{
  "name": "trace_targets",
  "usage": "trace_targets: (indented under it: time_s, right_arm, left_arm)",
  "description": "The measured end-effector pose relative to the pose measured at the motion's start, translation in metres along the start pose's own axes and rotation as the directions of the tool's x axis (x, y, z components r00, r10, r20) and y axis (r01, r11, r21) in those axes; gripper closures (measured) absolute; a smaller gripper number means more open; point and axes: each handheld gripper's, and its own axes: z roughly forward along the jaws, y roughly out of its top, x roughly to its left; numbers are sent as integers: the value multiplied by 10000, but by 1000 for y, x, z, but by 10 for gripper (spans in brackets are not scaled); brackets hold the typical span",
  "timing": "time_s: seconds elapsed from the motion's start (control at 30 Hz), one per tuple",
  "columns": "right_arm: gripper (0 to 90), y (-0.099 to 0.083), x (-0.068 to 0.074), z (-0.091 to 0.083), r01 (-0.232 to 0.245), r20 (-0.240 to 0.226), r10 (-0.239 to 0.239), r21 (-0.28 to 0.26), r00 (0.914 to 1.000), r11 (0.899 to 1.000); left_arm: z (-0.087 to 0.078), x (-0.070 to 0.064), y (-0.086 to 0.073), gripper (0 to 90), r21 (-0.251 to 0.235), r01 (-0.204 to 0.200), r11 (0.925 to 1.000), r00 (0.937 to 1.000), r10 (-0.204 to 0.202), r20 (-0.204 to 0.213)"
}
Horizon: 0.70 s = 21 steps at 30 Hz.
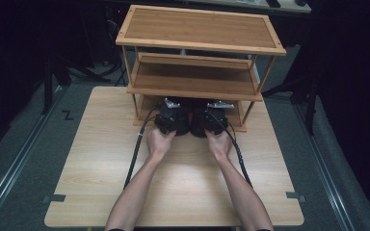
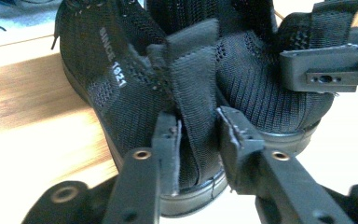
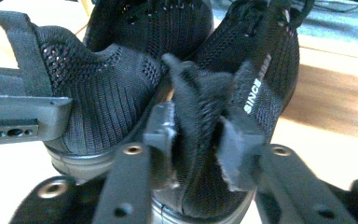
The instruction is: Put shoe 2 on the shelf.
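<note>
Black mesh shoes are sitting side by side near the table's [image 1: 101, 192] far edge; your left gripper [image 2: 198, 135] is pinching the left shoe's [image 2: 121, 88] heel tab, your right gripper [image 3: 198, 140] the right shoe's [image 3: 261, 79]

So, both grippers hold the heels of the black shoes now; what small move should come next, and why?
Probably push both shoes straight forward, deeper onto the rack's bottom shelf. The left gripper pinches the left shoe by its heel tab, the right gripper likewise pinches the right shoe, and the heels sit at the shelf's front edge.
</note>
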Motion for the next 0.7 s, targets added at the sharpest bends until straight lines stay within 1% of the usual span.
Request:
trace_targets:
  time_s: [0.07,0.1,0.17,0.23,0.27,0.3,0.33,0.4,0.43,0.47,0.6,0.7]
  right_arm:
    - [594,0,-2,-3,-32,-138,32,-57,9999,10000]
    - [569,0,-3,-5,11,-168,-13,-83,9999,10000]
    - [540,-1,-5,-10,48,-206,-53,-221,9998,9997]
    - [515,-3,-8,-16,108,-340,-120,-346,9994,9993]
    - [504,-4,-10,-20,115,-374,-130,-415,9992,9991]
    - [497,-5,-12,-24,158,-430,-180,-513,9989,9986]
    - [494,-6,-12,-28,117,-470,-143,-546,9988,9984]
    - [490,-10,-16,-36,185,-537,-220,-654,9983,9977]
    - [490,-12,-18,-40,166,-593,-208,-716,9980,9973]
    - [490,-14,-20,-44,177,-608,-224,-772,9979,9969]
    - [497,-24,-33,-56,-17,-612,-39,-922,9981,9957]
    - [508,-32,-41,-64,-148,-630,91,-918,9980,9957]
  left_arm:
    - [-3,0,0,617,-83,-27,10000,10000,27,-27]
    - [-6,0,0,574,-121,0,9999,10000,0,5]
    - [-12,1,0,505,-242,-22,9997,10000,21,-49]
    - [-18,4,-1,464,-399,-60,9992,9999,56,-114]
    - [-21,6,-1,447,-510,-165,9986,9998,160,-106]
    - [-24,6,-2,432,-468,-128,9988,9999,123,-98]
    - [-26,7,-4,426,-516,-166,9985,9998,161,-103]
    - [-32,9,-8,416,-628,-110,9980,9999,108,-32]
    - [-32,9,-8,416,-628,-110,9980,9999,108,-32]
    - [-39,12,-14,416,-666,-100,9977,9999,104,44]
    - [-48,19,-25,414,-852,121,9963,9999,-113,91]
    - [-54,23,-32,412,-954,280,9950,9996,-269,126]
